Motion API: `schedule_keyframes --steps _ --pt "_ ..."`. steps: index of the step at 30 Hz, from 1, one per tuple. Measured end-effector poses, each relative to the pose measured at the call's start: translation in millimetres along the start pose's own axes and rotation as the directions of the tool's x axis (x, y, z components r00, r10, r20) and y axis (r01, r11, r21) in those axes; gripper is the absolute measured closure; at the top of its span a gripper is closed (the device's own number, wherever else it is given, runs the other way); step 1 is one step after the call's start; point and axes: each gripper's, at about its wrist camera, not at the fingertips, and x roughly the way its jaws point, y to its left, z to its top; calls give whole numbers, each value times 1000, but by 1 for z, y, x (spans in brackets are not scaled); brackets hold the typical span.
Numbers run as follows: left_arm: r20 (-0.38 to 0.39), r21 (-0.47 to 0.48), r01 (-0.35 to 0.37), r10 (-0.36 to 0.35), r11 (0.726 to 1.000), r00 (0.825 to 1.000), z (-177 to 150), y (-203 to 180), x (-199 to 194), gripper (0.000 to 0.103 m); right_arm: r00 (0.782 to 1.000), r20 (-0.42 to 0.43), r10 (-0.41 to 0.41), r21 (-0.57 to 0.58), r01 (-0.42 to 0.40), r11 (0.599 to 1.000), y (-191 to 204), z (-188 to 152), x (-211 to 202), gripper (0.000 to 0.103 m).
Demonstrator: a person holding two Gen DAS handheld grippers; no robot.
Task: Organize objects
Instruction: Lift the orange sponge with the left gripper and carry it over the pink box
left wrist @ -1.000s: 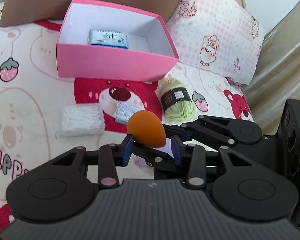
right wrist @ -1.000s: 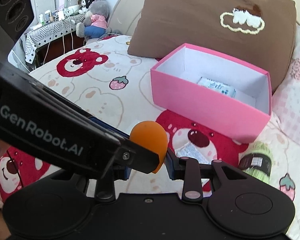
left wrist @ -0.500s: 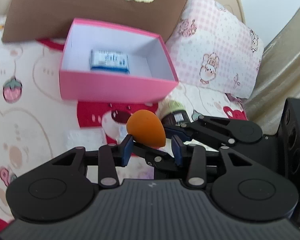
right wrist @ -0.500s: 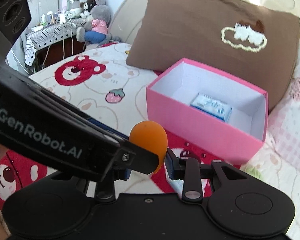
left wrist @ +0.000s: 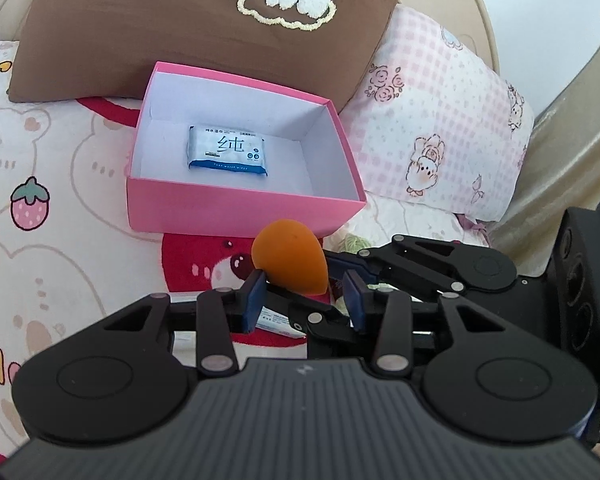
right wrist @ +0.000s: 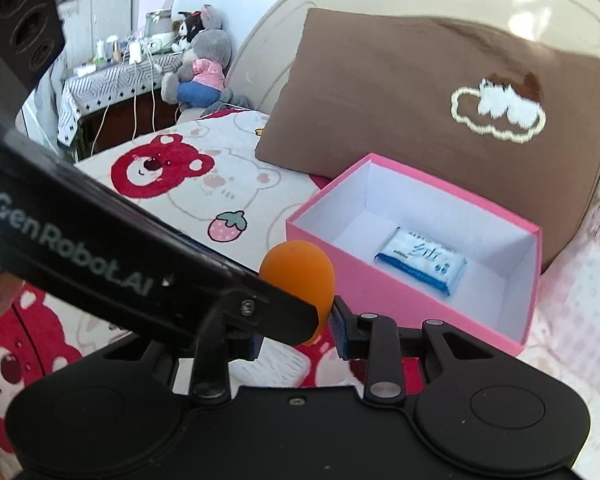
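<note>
The right gripper (right wrist: pixel 296 336) is clenching an orange egg-shaped makeup sponge (left wrist: pixel 287 260), carrying it in the air above the bear-and-strawberry printed bedsheet (left wrist: pixel 59 240), just in front of the near wall of the open pink cardboard box (left wrist: pixel 239 210). The left gripper (left wrist: pixel 304 300) is crossing it from the other side. The left wrist view is showing that one of its blue pads is touching the lower edge of the sponge. The other pad is standing clear of it, with a finger of the right gripper in the gap, so this claw is sitting released rather than squeezing.

The right wrist view is hiding much of that. The black body of the left gripper is cutting across it and covering the right gripper's near pad, leaving only the far pad showing against the sponge's side.

Both views are showing a blue-and-white pack of wet wipes (left wrist: pixel 227 151) lying flat on the box floor, and a brown pillow with an embroidered cloud (left wrist: pixel 159 28) leaning behind the box.

Only the left wrist view is taking in the pink checked pillow (left wrist: pixel 440 120), a sliver of pale green yarn (left wrist: pixel 350 242) and a small blue-and-white packet (left wrist: pixel 275 320) under the fingers. Only the right wrist view is reaching a grey plush toy (right wrist: pixel 203 68) and a cluttered side table (right wrist: pixel 107 80) beyond the bed.
</note>
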Motion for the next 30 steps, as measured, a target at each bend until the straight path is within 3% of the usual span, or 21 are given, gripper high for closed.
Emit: schedule_keyframes --steps 7,13,25,30 --pt "-10 31 -13 13 999 1000 18 0 13 63 1000 2 -10 -6 10 1000 -11 9 8 65" --pt "-7 -28 23 -24 999 1000 34 12 31 63 1000 -28 1 -1 -1 1000 -28 18 19 65" --pt "25 -18 -12 12 1000 1000 79 14 71 63 1000 -4 -9 37 9 999 -73 44 50 66" --pt "29 -18 -34 35 999 999 108 20 93 63 999 -31 23 115 -19 993 -105 63 72 66"
